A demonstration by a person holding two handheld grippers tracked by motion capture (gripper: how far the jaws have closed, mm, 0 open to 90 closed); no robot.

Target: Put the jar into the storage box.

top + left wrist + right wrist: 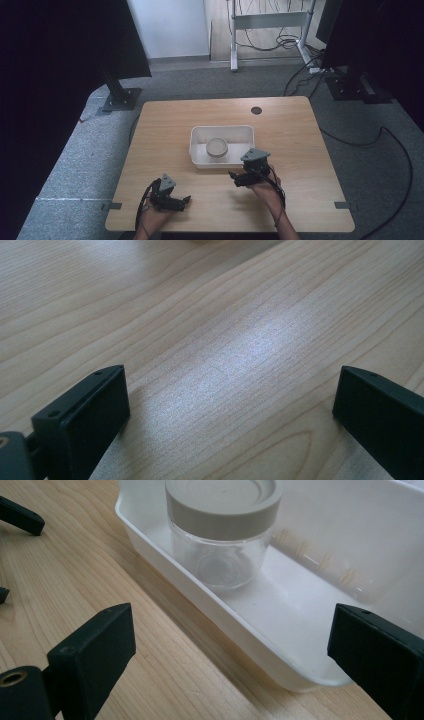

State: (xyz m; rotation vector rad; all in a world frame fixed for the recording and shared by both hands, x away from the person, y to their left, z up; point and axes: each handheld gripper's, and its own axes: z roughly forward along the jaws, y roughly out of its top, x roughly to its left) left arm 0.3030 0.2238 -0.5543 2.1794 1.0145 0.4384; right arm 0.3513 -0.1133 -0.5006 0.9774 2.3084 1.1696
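Left hand-held gripper [176, 199], lower left of the high view: jaws apart, empty, over bare surface [300, 150], apparently idle. At centre, white tray [197, 131] holds a jar [217, 148], upright, axis vertical, grey lid up. Right hand-held gripper [235, 176]: jaws apart, aimed at the tray, probably approaching.

A lab or test room is suggested: grey carpet [200, 82] is laid throughout, a lone wooden surface [300, 150] is flanked by black stands on bolted base plates [121, 98], loose cables [395, 145] are strewn across the floor, and a white metal desk frame [270, 20] is seen against the far wall.
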